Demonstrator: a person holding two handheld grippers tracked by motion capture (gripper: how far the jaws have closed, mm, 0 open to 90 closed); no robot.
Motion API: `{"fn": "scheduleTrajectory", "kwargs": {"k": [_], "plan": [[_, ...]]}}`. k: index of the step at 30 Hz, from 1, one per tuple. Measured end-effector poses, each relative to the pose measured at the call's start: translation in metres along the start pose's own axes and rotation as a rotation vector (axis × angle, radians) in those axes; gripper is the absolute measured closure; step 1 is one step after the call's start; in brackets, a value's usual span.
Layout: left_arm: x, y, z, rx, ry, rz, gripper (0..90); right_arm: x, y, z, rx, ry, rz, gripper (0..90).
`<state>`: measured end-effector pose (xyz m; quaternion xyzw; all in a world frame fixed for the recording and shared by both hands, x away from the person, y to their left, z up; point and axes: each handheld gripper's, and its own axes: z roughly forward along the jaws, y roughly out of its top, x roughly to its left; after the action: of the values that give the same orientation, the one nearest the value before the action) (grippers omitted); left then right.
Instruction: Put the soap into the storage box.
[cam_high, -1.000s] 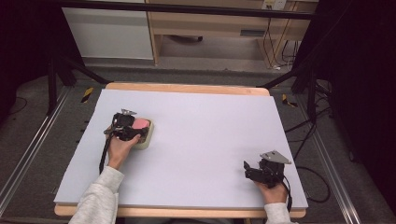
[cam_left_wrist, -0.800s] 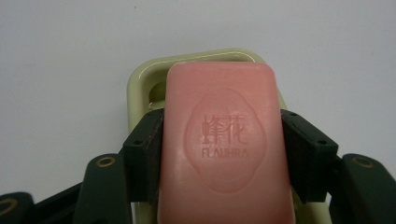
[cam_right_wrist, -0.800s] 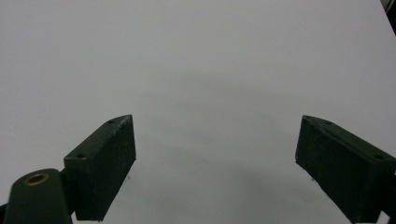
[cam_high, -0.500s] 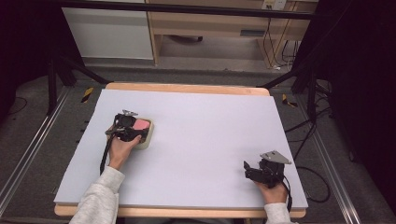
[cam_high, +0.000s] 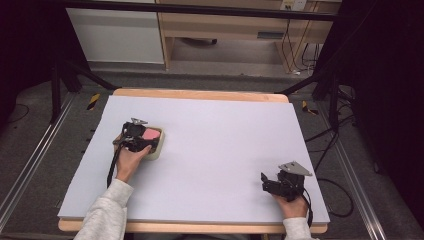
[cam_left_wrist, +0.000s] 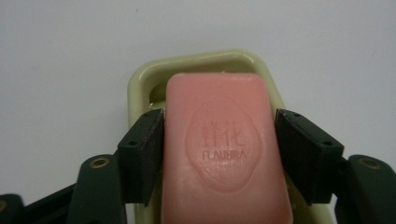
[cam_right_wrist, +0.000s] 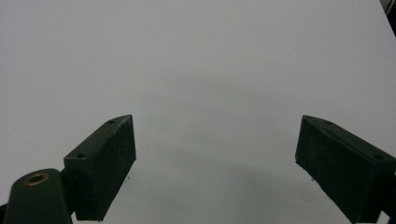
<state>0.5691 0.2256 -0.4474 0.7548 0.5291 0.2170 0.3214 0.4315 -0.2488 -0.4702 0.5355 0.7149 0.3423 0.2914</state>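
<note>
A pink bar of soap (cam_left_wrist: 224, 149) with a stamped oval mark lies in a pale yellow-green dish (cam_left_wrist: 140, 79) on the left part of the white table top (cam_high: 225, 125). My left gripper (cam_left_wrist: 219, 140) is shut on the soap, one black jaw pressed to each long side. From above, the soap (cam_high: 152, 133) and the dish (cam_high: 159, 151) sit just ahead of the left gripper (cam_high: 142, 137) and the hand that holds it. My right gripper (cam_high: 267, 182) rests near the front right corner. In its own view the right gripper (cam_right_wrist: 215, 158) is open over bare table.
The board's wooden edge (cam_high: 200, 94) runs along the far side. Black stand legs (cam_high: 320, 80) and cables (cam_high: 335, 145) lie on the floor to the right. A wooden cabinet (cam_high: 225, 25) stands beyond the table.
</note>
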Motion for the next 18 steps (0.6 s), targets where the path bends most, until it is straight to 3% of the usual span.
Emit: {"fn": "scheduleTrajectory", "kwargs": {"k": [3, 10, 18], "plan": [[0.001, 0.002, -0.011, -0.033, -0.012, -0.008, 32.9, 0.0, 0.0, 0.0, -0.001, -0.002, -0.003, 12.3], [0.003, 0.002, -0.025, -0.058, -0.018, -0.005, 29.8, 0.0, 0.0, 0.0, -0.005, -0.007, -0.001, 12.3], [0.0, -0.012, -0.047, -0.115, -0.033, 0.01, 26.9, -0.001, 0.0, -0.002, -0.007, -0.012, 0.009, 12.3]]}}
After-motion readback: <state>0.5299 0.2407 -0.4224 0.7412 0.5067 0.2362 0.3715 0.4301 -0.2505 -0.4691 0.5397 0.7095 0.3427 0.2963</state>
